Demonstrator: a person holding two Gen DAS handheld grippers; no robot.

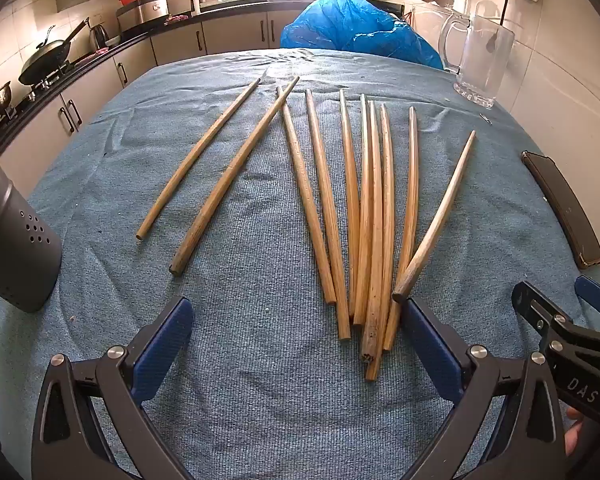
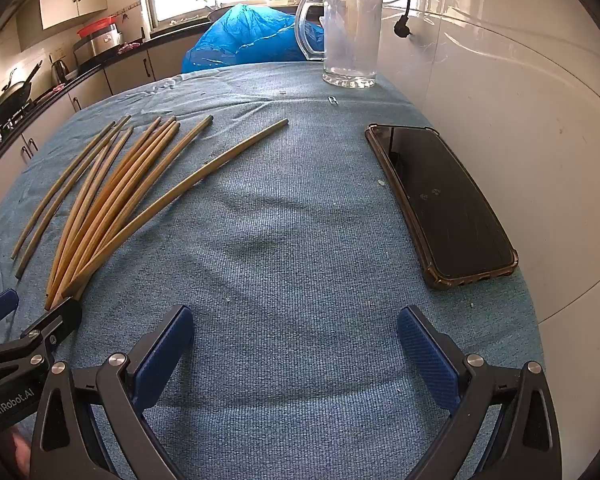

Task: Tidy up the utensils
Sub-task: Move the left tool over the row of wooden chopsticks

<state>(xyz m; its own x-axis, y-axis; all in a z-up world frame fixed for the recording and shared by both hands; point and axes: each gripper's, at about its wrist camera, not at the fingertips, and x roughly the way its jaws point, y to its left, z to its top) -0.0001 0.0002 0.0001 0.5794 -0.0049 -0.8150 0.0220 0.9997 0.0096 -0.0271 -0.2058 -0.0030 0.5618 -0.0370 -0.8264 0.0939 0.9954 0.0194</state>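
Ribbed blue cloth (image 1: 260,360) over the whole table, a bit wrinkled near the far edge. Ten wooden chopsticks (image 1: 374,216) lying flat on it, round, tapered, tan with darker worn butt ends. Two off to the left and spread apart, with one of those crossing the tip of a third; the rest fanned out with butt ends bunched close together on the near side, some touching or overlapping. One paler stick on the right angled outward.

Dark grey metal cylinder with small punched holes (image 1: 16,236) standing at the left edge of the cloth, well apart from the sticks. Clear glass mug with a handle (image 2: 350,36) at the far right corner, crumpled blue plastic bag (image 2: 252,36) behind it. Black phone in a smoky translucent case (image 2: 440,200) lying flat along the right edge by the white wall.

Left gripper (image 1: 298,344) spread as wide as it goes, blue ribbed pads, nothing gripped; right pad just beside the butt ends of the bunch, maybe grazing one, hard to tell. Right gripper (image 2: 296,344) equally wide, hovering over bare cloth between sticks and phone, holding nothing.
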